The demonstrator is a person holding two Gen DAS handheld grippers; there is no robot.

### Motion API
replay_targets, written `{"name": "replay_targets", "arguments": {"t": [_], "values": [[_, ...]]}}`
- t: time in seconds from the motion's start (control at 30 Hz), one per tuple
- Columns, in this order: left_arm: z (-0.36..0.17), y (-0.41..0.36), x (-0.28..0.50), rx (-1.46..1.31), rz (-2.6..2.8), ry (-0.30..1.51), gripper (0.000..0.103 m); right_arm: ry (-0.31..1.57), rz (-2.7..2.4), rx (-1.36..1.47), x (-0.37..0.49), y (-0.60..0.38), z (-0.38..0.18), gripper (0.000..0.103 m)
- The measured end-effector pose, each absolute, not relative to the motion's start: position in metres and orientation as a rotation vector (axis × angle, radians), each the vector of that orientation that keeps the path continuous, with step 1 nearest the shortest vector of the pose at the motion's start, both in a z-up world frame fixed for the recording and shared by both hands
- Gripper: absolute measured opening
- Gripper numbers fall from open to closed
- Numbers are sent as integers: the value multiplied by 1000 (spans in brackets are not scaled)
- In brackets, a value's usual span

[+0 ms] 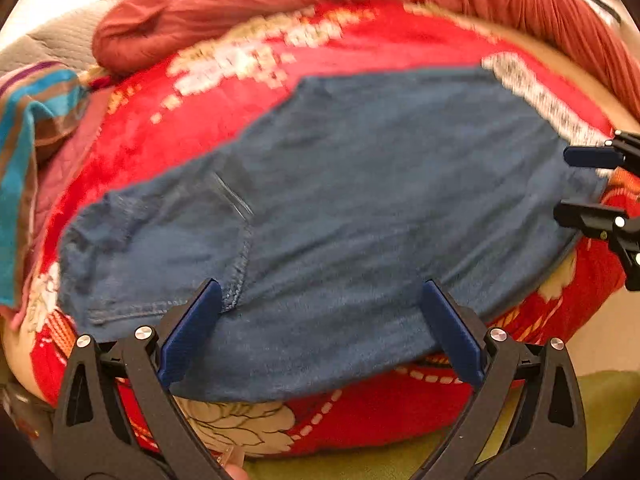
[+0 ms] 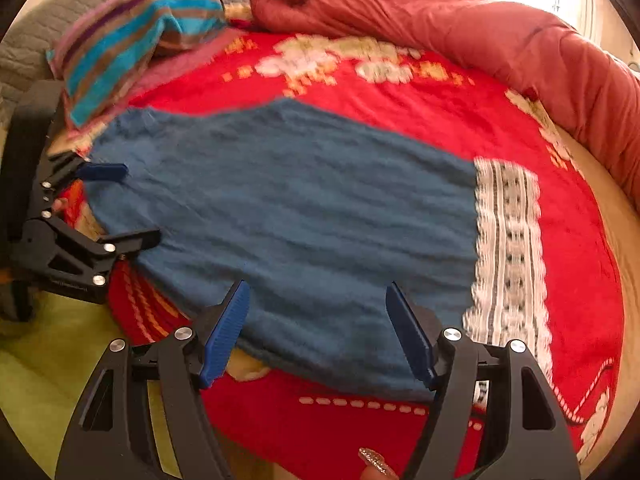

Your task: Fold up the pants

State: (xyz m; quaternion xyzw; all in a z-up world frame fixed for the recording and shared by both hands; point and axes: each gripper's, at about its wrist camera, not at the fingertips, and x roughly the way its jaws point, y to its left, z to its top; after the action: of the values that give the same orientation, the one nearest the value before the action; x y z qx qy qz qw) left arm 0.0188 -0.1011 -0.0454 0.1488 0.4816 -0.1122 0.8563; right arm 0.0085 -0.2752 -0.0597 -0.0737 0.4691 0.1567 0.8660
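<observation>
Blue denim pants [image 1: 340, 200] folded flat on red floral blanket [image 1: 132, 140]; left gripper [image 1: 320, 332] and right gripper [image 2: 318, 332] agape, empty, at 6 o'clock edge; striped cloth [image 2: 132, 44] at 10 o'clock

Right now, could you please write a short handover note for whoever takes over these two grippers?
Left gripper: open, above the near edge of the pants, holding nothing.
Right gripper: open, above the leg end near the white lace hem, holding nothing.
Pants: lying flat on the red floral blanket, apparently folded lengthwise already.
Left to do: probably fold hem end over toward the waist.
</observation>
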Motion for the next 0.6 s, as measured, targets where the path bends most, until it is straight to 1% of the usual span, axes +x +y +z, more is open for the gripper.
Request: {"name": "replay_targets", "arguments": {"t": [0.13,0.27,0.3,0.6], "values": [[-48,-88,22,234,-269,1041,94,1010,308,-78,6,-296,-70,70],[-49,-87,24,222,-275,1049,94,1006,302,-75,6,-295,-72,70],[-49,-86,24,222,-276,1048,94,1005,303,-73,6,-294,-72,72],[-39,-87,15,220,-258,1000,94,946,301,-38,-1,-306,-53,72]]}}
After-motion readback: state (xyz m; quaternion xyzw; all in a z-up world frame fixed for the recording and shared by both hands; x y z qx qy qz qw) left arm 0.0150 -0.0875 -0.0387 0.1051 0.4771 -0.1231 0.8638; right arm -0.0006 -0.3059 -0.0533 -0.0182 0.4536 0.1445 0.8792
